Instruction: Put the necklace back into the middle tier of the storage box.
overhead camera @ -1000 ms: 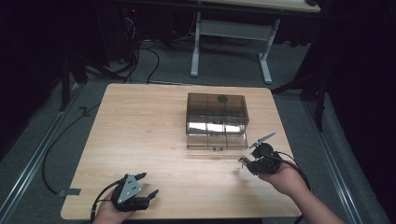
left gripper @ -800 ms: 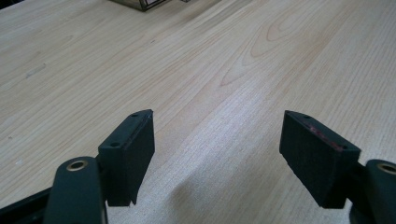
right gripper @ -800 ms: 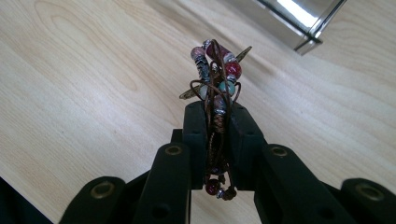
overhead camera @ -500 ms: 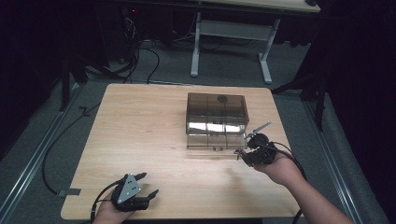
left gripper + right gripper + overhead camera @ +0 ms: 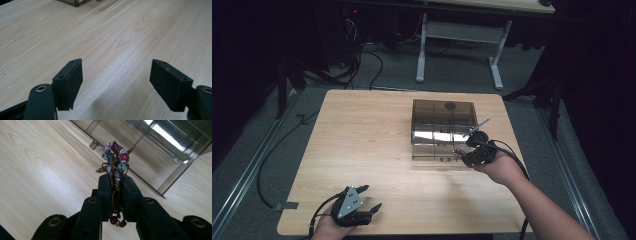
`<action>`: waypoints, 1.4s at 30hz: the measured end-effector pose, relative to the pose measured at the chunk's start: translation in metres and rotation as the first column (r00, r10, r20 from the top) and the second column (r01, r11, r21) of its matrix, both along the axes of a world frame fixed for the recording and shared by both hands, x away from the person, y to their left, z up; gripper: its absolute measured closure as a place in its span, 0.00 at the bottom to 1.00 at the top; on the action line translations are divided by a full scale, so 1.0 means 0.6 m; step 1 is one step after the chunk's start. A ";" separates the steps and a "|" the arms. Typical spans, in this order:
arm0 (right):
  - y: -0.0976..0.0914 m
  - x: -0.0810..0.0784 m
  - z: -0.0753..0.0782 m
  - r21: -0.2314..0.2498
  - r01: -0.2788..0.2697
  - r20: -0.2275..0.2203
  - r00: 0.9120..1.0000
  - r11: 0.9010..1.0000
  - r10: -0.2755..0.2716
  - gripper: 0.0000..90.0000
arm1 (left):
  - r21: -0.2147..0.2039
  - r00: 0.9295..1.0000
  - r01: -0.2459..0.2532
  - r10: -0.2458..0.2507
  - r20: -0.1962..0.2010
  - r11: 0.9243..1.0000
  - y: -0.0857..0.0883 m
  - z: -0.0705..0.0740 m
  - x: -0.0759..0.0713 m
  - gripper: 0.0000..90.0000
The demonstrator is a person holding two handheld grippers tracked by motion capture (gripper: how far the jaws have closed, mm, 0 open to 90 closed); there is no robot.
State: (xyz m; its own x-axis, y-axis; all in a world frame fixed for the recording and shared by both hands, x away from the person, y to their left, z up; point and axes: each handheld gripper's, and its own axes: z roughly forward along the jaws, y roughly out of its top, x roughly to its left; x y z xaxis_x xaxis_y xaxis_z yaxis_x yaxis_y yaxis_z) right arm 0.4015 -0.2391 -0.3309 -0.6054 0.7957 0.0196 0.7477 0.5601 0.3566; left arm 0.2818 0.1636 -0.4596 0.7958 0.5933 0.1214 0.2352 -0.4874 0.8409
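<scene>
A person is sitting at a light wooden table (image 5: pixel 362 140), holding a gripper in each hand. In the high view, the right gripper (image 5: pixel 462 152) is hovering at the near right corner of a smoky see-through compartment box (image 5: pixel 443 120), which is standing on the far right part of the table. From up there, whatever is between the jaws is too small to make out.

The right gripper view is giving the detail: the jaws are pressing close together on a beaded bracelet (image 5: pixel 116 162) of brown cord, with red, pink, teal and silver beads bunching above the jaw tips and a few more beads hanging below. Just beyond the bracelet, the box's front edge and inner dividers (image 5: pixel 160 152) are showing.

The left gripper (image 5: pixel 371 198) is resting near the table's front left edge, well apart from the box. The left gripper view is showing its two black jaws spread wide with nothing between them, just bare wood grain, and a corner of the box (image 5: pixel 77 2) far off at the top.
</scene>
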 end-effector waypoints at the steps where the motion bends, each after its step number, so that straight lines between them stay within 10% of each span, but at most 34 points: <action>1: 0.002 0.003 0.001 -0.001 -0.003 0.000 1.000 1.000 0.003 0.88 | 0.000 1.000 0.000 0.000 0.000 1.000 0.000 0.000 0.000 0.30; 42: 0.078 0.102 -0.052 -0.068 -0.033 -0.044 0.999 0.997 0.030 0.88 | -0.006 1.000 0.006 -0.006 -0.002 1.000 0.001 0.000 0.000 0.30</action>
State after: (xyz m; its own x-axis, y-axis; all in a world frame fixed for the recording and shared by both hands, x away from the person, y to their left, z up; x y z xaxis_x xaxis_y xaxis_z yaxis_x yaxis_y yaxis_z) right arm 0.4625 -0.1922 -0.3619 -0.6300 0.7766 -0.0078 0.7431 0.6057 0.2846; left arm 0.2818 0.1640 -0.4595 0.7997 0.5891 0.1162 0.2340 -0.4841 0.8432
